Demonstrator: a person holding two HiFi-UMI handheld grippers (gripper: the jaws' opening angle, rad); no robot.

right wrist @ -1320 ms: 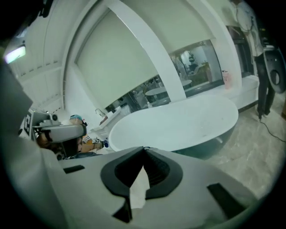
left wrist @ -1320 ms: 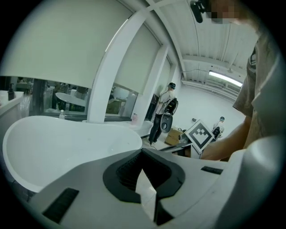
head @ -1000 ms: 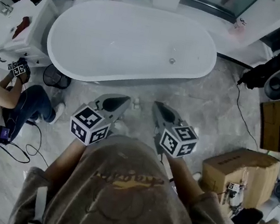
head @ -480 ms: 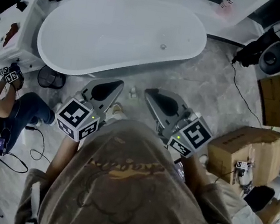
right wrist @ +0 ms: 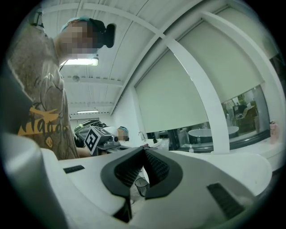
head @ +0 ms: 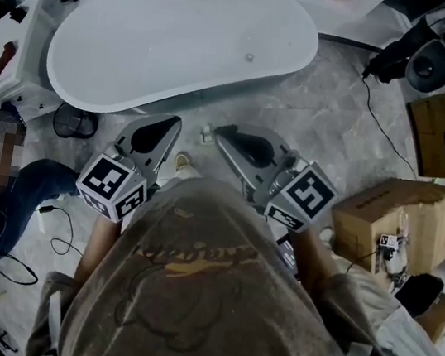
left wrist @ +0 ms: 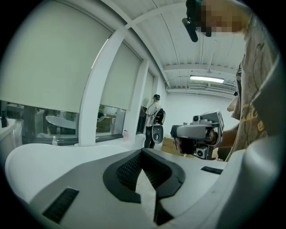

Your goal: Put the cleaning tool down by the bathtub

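The white oval bathtub [head: 187,33] lies across the top of the head view. On the marble floor just in front of it stands a small white object [head: 206,134], possibly the cleaning tool; it is too small to make out. It sits between my two grippers, and neither touches it. My left gripper [head: 174,121] [left wrist: 143,150] is shut, its dark pads meeting at the tips with nothing in them. My right gripper [head: 220,131] [right wrist: 144,149] is also shut and empty. Both are held level in front of my chest.
A black wire basket [head: 72,120] stands by the tub's left end, next to a white cabinet [head: 7,55]. A person sits on the floor at the left [head: 12,182]. Cardboard boxes [head: 392,217] [head: 436,123] and black equipment with cables [head: 425,58] fill the right side.
Both grippers have risen toward my chest, the right one more, and its marker cube has rolled. The small white object has stayed on the floor.
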